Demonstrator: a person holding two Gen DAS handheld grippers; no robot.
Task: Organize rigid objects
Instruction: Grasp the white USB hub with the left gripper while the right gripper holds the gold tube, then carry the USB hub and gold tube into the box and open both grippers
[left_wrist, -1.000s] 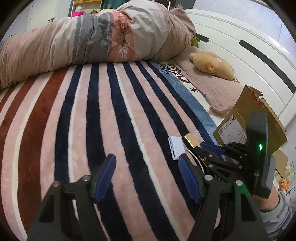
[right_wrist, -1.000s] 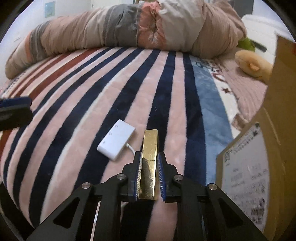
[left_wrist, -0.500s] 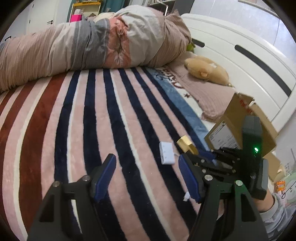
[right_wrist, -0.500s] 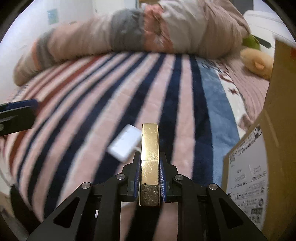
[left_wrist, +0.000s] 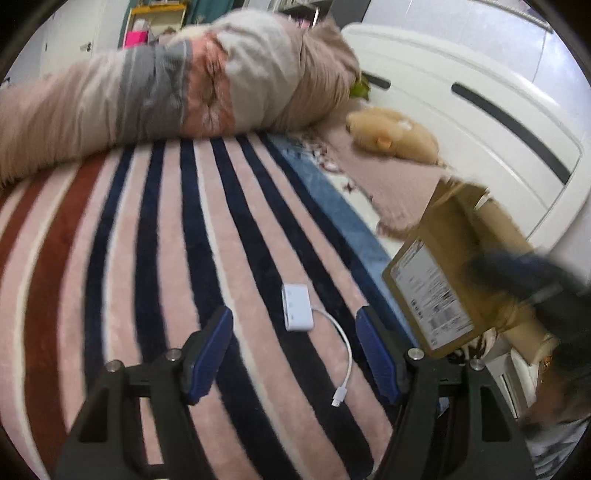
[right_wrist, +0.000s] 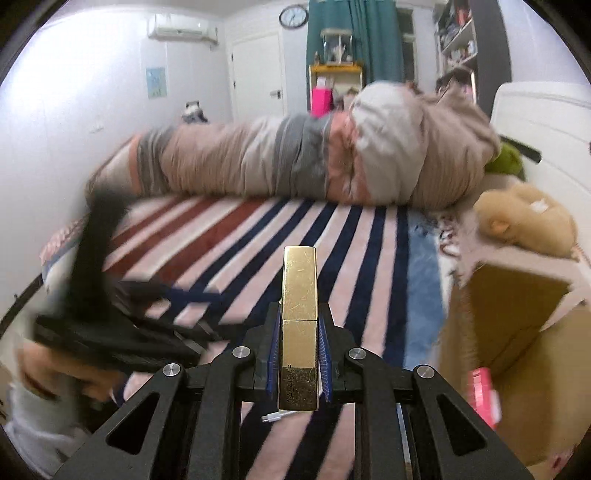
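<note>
the cardboard box (right_wrist: 517, 332) is the landmark here: it stands open-topped just to the right of the right gripper (right_wrist: 298, 347), whose jaws are clamped on the gold bar (right_wrist: 299, 295) and hold it clear above the striped blanket (right_wrist: 229, 236). the bar's long axis runs straight forward along the fingers, so it points past the box's left side, not into it; judged from this, dropping it in calls for a swing to the right and a tilt down over the box's open top. the bar is a slim rectangular block, shiny gold and scuffed, with a seam across its middle and small lettering near the held end. the right hand is plainly the nearer one to the box. the left gripper (left_wrist: 293, 354) hovers with jaws wide apart, holding nothing, and the white adapter (left_wrist: 296, 306) with its looped cable lies on the blanket between its fingers, to the left of the box.
</note>
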